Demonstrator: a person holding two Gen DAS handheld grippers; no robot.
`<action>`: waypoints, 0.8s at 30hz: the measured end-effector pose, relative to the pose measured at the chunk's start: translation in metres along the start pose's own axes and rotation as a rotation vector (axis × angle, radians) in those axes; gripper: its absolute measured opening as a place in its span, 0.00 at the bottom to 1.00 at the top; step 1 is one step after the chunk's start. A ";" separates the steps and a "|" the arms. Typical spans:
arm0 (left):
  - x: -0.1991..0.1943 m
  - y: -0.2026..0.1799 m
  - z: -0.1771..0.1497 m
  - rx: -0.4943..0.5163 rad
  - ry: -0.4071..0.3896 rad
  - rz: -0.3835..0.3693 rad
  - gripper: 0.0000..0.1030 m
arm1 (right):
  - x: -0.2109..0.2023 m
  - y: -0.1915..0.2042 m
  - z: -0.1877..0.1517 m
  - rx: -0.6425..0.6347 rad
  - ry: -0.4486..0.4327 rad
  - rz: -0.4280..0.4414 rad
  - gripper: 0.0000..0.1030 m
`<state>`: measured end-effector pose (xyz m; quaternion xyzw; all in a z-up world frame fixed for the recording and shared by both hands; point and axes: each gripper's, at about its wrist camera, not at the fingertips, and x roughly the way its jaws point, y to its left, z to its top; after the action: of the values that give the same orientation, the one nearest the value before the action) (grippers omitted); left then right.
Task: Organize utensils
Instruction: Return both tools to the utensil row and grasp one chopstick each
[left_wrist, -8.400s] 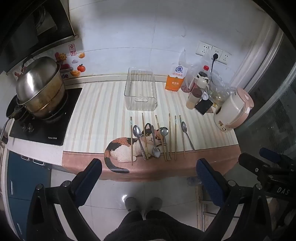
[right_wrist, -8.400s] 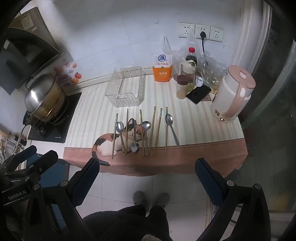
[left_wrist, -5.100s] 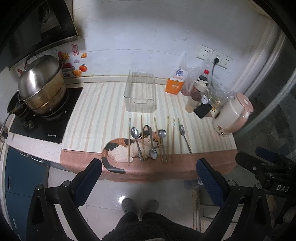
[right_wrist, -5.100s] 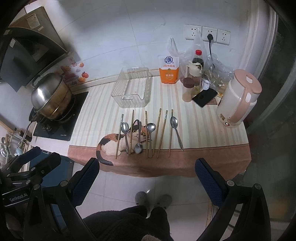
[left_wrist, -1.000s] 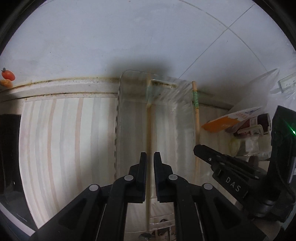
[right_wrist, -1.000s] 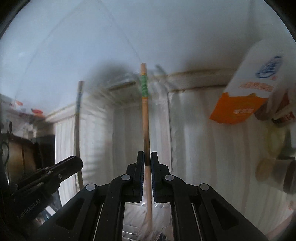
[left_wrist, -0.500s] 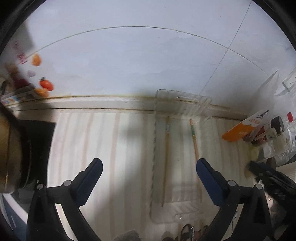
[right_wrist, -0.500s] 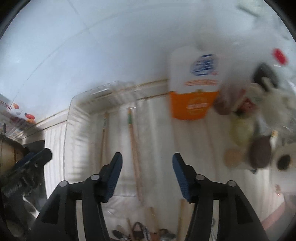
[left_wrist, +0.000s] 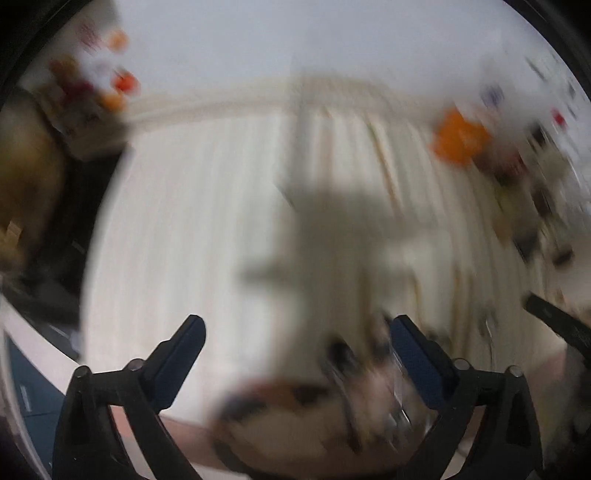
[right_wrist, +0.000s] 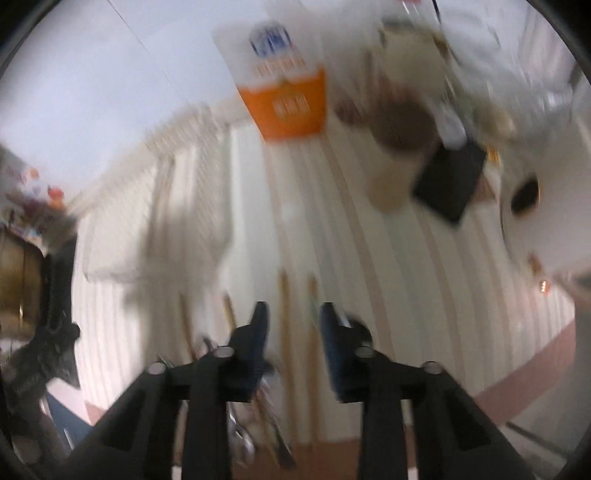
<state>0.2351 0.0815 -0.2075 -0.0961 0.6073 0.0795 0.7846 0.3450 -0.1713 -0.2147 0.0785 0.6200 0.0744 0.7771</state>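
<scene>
Blurrily, the orange carton's (right_wrist: 286, 99) writing is unreadable. Left tool (left_wrist: 297, 343) gapes wide, empty; right tool (right_wrist: 293, 325), partly spread, straddles two chopsticks (right_wrist: 284, 325) on the bench (right_wrist: 388, 258).

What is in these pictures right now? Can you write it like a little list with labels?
Place: kitchen counter with a striped mat
Left gripper: open, holding nothing
Right gripper: partly open, holding nothing, above two chopsticks
Chopsticks: lying on the mat, pointing away from the camera
Clear tray: on the mat, left of the right gripper; contents too blurred to tell
Orange and white packet: standing by the wall
Black phone: lying on the mat near the jars
Picture quality: both views blurred by motion
</scene>
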 end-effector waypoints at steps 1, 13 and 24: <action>0.009 -0.008 -0.008 0.012 0.035 -0.017 0.76 | 0.006 -0.005 -0.006 0.007 0.017 0.003 0.22; 0.091 -0.073 -0.035 0.112 0.246 -0.018 0.27 | 0.036 -0.033 -0.044 0.032 0.136 0.008 0.23; 0.090 -0.061 -0.026 0.110 0.209 0.031 0.04 | 0.085 0.005 -0.062 -0.110 0.170 -0.082 0.06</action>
<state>0.2477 0.0170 -0.2979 -0.0512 0.6908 0.0476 0.7197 0.3034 -0.1468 -0.3076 0.0036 0.6815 0.0829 0.7271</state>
